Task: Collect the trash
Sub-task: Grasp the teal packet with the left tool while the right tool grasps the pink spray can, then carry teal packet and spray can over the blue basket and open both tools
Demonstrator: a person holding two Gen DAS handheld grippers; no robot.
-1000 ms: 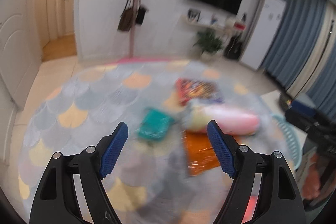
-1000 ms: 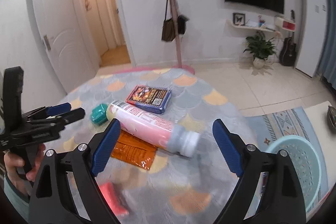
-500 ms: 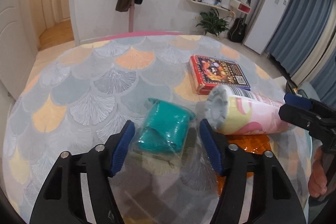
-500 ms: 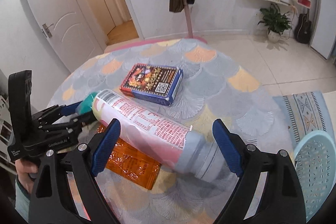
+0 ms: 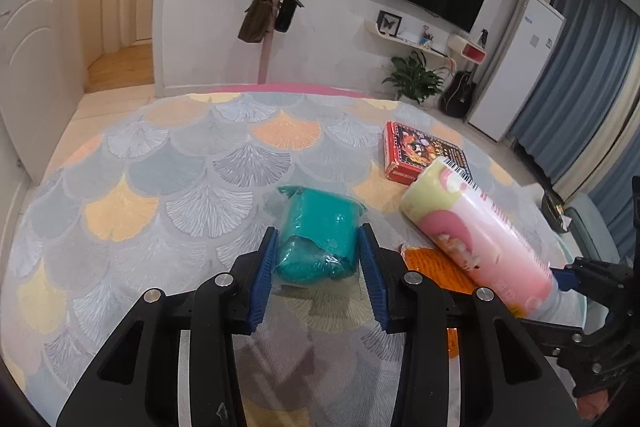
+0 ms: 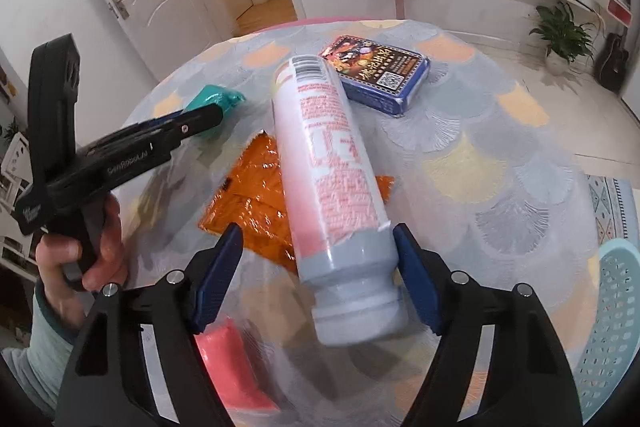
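The teal wad in clear wrap (image 5: 318, 239) lies near the middle of the round table (image 5: 168, 163), between the blue pads of the left gripper (image 5: 318, 279), whose jaws are closing; the pads sit right at its sides, though a firm pinch cannot be told. The wad is crumpled and glossy. Just beside it lies the pink-and-yellow bottle (image 6: 332, 179) on its side, its grey capped end between the spread, closing jaws of the right gripper (image 6: 318, 277), with gaps on both sides. The bottle rests across an orange foil wrapper (image 6: 252, 203). Beyond it, toward the table's far edge, a red-and-blue box (image 6: 378, 71) lies flat. A pink piece (image 6: 228, 363) sits at the near edge. The table's far left half is bare cloth. A pale blue basket (image 6: 612, 315) stands off the table's right edge
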